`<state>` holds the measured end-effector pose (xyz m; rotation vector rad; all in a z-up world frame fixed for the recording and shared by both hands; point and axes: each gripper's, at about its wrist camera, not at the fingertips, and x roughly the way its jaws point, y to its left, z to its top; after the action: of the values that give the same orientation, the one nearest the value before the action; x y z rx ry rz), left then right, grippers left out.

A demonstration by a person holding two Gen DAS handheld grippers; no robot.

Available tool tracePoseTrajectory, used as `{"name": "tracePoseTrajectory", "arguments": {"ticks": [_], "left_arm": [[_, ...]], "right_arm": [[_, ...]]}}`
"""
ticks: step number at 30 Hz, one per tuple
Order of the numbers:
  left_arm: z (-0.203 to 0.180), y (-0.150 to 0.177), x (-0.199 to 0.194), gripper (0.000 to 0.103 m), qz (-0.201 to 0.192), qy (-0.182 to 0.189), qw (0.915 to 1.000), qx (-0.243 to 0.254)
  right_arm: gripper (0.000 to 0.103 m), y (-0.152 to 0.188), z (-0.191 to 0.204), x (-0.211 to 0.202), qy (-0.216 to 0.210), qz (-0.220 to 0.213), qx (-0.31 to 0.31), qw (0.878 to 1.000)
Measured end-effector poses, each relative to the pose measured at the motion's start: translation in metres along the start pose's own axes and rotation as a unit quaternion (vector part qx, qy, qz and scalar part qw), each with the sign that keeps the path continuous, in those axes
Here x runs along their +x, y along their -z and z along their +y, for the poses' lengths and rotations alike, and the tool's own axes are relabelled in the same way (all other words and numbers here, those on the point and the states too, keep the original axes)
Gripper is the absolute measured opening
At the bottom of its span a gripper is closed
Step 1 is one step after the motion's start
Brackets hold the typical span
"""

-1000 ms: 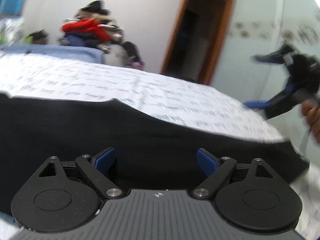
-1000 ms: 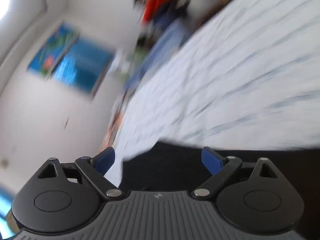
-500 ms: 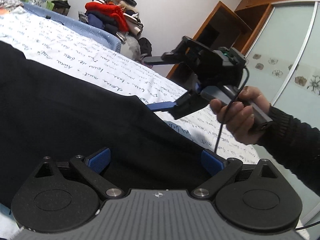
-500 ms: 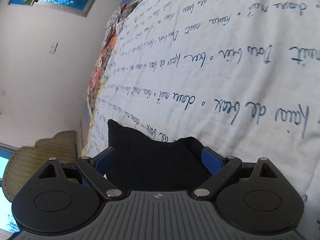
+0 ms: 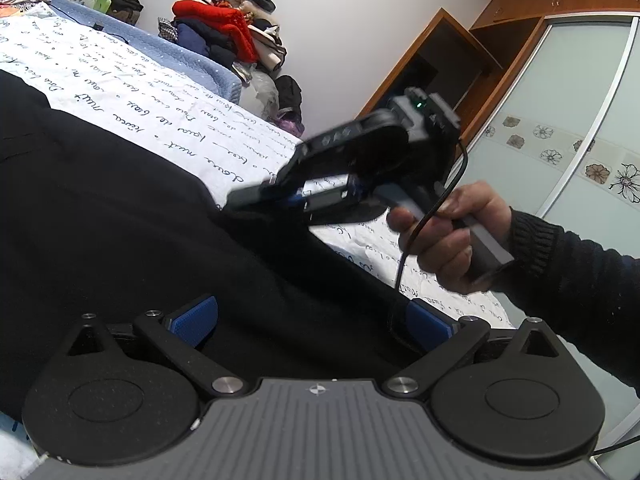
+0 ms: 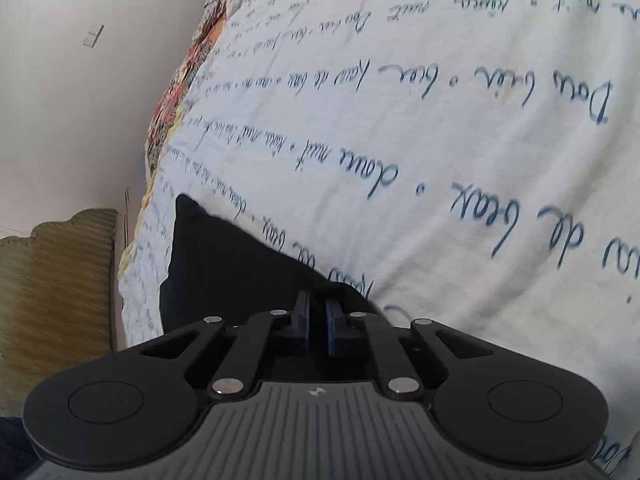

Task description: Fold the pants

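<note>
Our left gripper (image 5: 312,320) hovers with its blue pads spread wide over the black pants (image 5: 120,220), which lie on the script-printed sheet (image 6: 400,120). Farther out, our right gripper (image 6: 318,316) pinches the pants' edge between closed pads.

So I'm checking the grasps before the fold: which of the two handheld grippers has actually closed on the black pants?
The right gripper: its blue pads are pinched together on the black pants. The left gripper has its pads spread wide over the cloth.
</note>
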<state>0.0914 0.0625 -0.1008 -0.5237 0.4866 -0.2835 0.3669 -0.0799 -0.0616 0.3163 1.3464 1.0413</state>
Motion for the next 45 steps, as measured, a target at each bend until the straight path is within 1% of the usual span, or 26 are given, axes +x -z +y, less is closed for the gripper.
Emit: {"name": "tracePoseTrajectory", "arguments": {"ticks": [6, 8, 10, 12, 14, 16, 18, 20, 23, 25, 26, 28, 30, 31, 32, 33, 34, 35, 36, 37, 38, 39, 42, 43, 44, 45], "left_arm": [[0.0, 0.002, 0.001, 0.102, -0.001, -0.001, 1.0, -0.002], [0.0, 0.002, 0.0, 0.102, -0.003, -0.001, 1.0, -0.002], [0.0, 0.002, 0.001, 0.102, -0.002, -0.002, 1.0, -0.002], [-0.001, 0.002, 0.001, 0.102, -0.001, -0.002, 1.0, 0.0], [-0.002, 0.002, 0.001, 0.102, 0.0, -0.003, 1.0, 0.002], [-0.001, 0.001, 0.0, 0.102, 0.002, -0.002, 1.0, 0.002], [-0.002, 0.0, 0.0, 0.102, 0.008, -0.002, 1.0, 0.005], [-0.004, -0.008, 0.0, 0.101, 0.026, -0.005, 0.9996, 0.005], [-0.012, -0.034, -0.001, 0.102, 0.051, 0.0, 0.9982, 0.032], [-0.021, -0.055, 0.011, 0.102, 0.072, -0.033, 0.9935, 0.081], [-0.024, -0.064, 0.023, 0.102, 0.095, -0.052, 0.9881, 0.109], [-0.024, -0.073, 0.054, 0.102, 0.149, -0.077, 0.9732, 0.157], [-0.013, -0.073, 0.087, 0.101, 0.196, -0.088, 0.9603, 0.178], [-0.006, -0.073, 0.097, 0.101, 0.2, -0.1, 0.9577, 0.181], [-0.002, -0.071, 0.102, 0.102, 0.188, -0.109, 0.9559, 0.198], [-0.004, -0.067, 0.103, 0.103, 0.178, -0.114, 0.9524, 0.219], [-0.005, -0.067, 0.102, 0.103, 0.177, -0.121, 0.9497, 0.228], [-0.006, -0.068, 0.1, 0.103, 0.174, -0.125, 0.9492, 0.231], [-0.006, -0.067, 0.097, 0.103, 0.17, -0.129, 0.9491, 0.232], [-0.005, -0.069, 0.096, 0.103, 0.166, -0.138, 0.9484, 0.232], [-0.002, -0.071, 0.095, 0.102, 0.161, -0.152, 0.9481, 0.228], [-0.001, -0.075, 0.094, 0.1, 0.157, -0.164, 0.9484, 0.222], [-0.004, -0.087, 0.094, 0.102, 0.149, -0.165, 0.9495, 0.221], [-0.006, -0.09, 0.097, 0.103, 0.149, -0.171, 0.9462, 0.23], [-0.009, -0.088, 0.106, 0.103, 0.159, -0.185, 0.9405, 0.237], [-0.007, -0.085, 0.117, 0.102, 0.177, -0.199, 0.933, 0.242]], "right_arm": [[0.009, -0.009, -0.002, -0.015, -0.014, -0.03, 0.011, 0.999], [0.009, -0.011, -0.016, -0.011, -0.015, -0.038, 0.046, 0.998], [0.009, -0.012, -0.029, 0.002, 0.017, -0.025, 0.078, 0.997], [0.009, -0.005, -0.041, -0.001, -0.012, -0.041, 0.128, 0.991], [0.013, 0.008, -0.044, -0.016, -0.01, -0.065, 0.149, 0.987], [0.024, 0.032, -0.044, -0.042, 0.006, -0.116, 0.159, 0.98], [0.061, 0.066, -0.042, -0.076, 0.028, -0.17, 0.173, 0.97], [0.086, 0.111, -0.033, -0.117, 0.061, -0.24, 0.159, 0.956], [0.088, 0.184, -0.035, -0.172, 0.055, -0.302, 0.153, 0.94], [0.089, 0.225, -0.041, -0.195, 0.053, -0.338, 0.173, 0.924], [0.089, 0.24, -0.048, -0.202, 0.054, -0.341, 0.181, 0.921], [0.089, 0.258, -0.064, -0.202, 0.064, -0.324, 0.197, 0.923], [0.086, 0.264, -0.085, -0.192, 0.086, -0.304, 0.212, 0.925], [0.084, 0.271, -0.1, -0.191, 0.088, -0.319, 0.224, 0.917], [0.082, 0.28, -0.119, -0.197, 0.046, -0.349, 0.235, 0.906], [0.076, 0.29, -0.138, -0.207, 0.005, -0.382, 0.267, 0.885], [0.075, 0.303, -0.151, -0.219, -0.01, -0.424, 0.302, 0.854], [0.076, 0.314, -0.157, -0.231, 0.002, -0.464, 0.32, 0.826], [0.076, 0.322, -0.156, -0.242, 0.031, -0.496, 0.322, 0.806], [0.077, 0.327, -0.154, -0.248, 0.058, -0.512, 0.327, 0.792], [0.081, 0.329, -0.152, -0.251, 0.06, -0.515, 0.328, 0.79], [0.085, 0.329, -0.152, -0.249, 0.039, -0.509, 0.323, 0.797], [0.09, 0.316, -0.15, -0.227, -0.027, -0.465, 0.3, 0.832], [0.09, 0.311, -0.15, -0.219, -0.024, -0.458, 0.294, 0.838], [0.086, 0.31, -0.156, -0.217, -0.011, -0.462, 0.296, 0.836], [0.079, 0.313, -0.164, -0.219, -0.015, -0.478, 0.297, 0.827]]}}
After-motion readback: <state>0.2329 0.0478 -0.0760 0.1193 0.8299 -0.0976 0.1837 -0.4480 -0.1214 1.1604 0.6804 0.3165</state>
